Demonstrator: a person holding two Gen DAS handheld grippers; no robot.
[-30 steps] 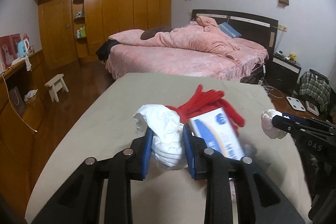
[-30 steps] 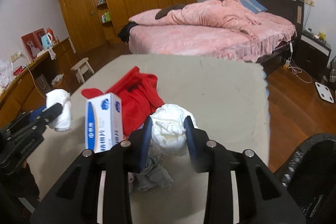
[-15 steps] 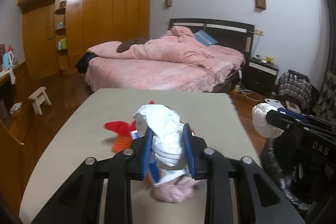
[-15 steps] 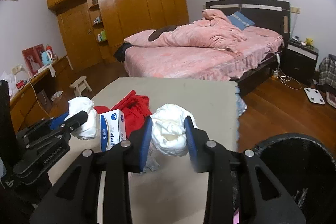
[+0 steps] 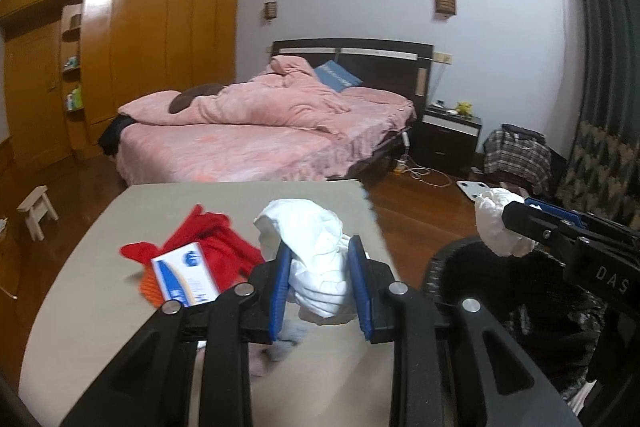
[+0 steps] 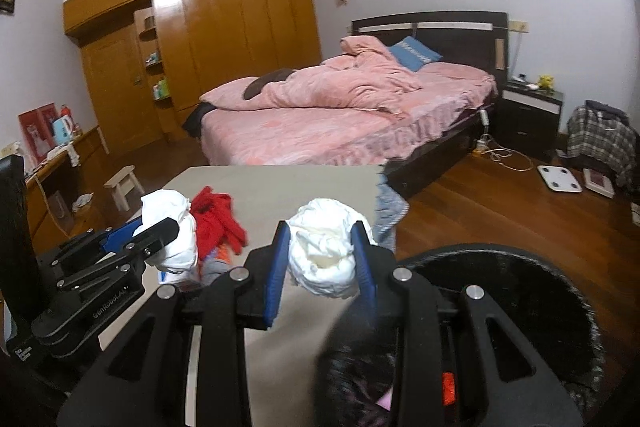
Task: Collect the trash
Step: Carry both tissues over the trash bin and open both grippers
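Note:
My left gripper [image 5: 320, 287] is shut on a crumpled white paper wad [image 5: 312, 247], held above the beige table [image 5: 100, 307] near its right edge. My right gripper [image 6: 322, 271] is shut on a second white paper wad [image 6: 324, 247], held over the rim of the black trash bin [image 6: 520, 267]. In the left wrist view the right gripper with its wad [image 5: 496, 223] hangs above the bin [image 5: 460, 267]. In the right wrist view the left gripper's wad [image 6: 168, 211] shows at the left.
On the table lie a red cloth [image 5: 216, 239], a white-and-blue box [image 5: 184, 279] and a greyish rag [image 5: 288, 339]. A pink bed [image 5: 260, 131] stands beyond. A wooden stool [image 5: 34, 207] and a scale [image 6: 558, 178] are on the wood floor.
Both grippers have swung right and risen with their paper wads. The black bin has come into view below the right gripper. The box and red cloth now lie further left.

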